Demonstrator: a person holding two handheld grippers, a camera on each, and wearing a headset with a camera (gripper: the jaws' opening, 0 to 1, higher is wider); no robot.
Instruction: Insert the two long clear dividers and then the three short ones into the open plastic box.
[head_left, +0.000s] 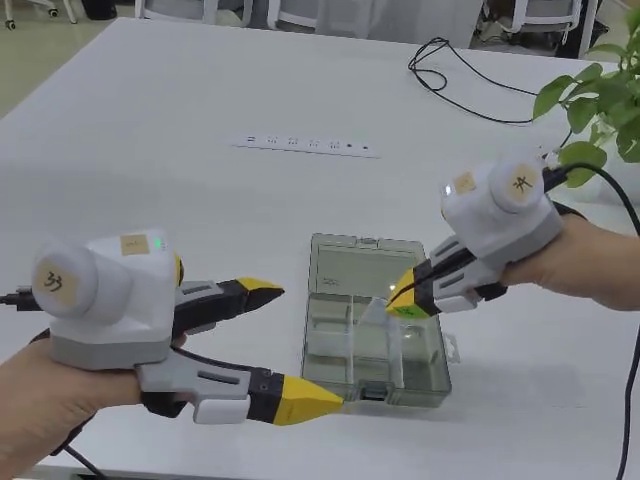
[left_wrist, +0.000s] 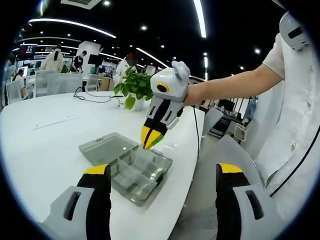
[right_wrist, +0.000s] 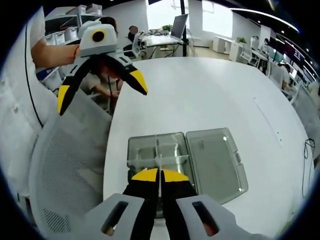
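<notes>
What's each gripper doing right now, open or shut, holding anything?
Left gripper: open, jaws wide apart, holding nothing.
Right gripper: shut on a clear divider, over the plastic box.

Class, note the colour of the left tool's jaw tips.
Yellow, on the left tool; clearest in the head view.
</notes>
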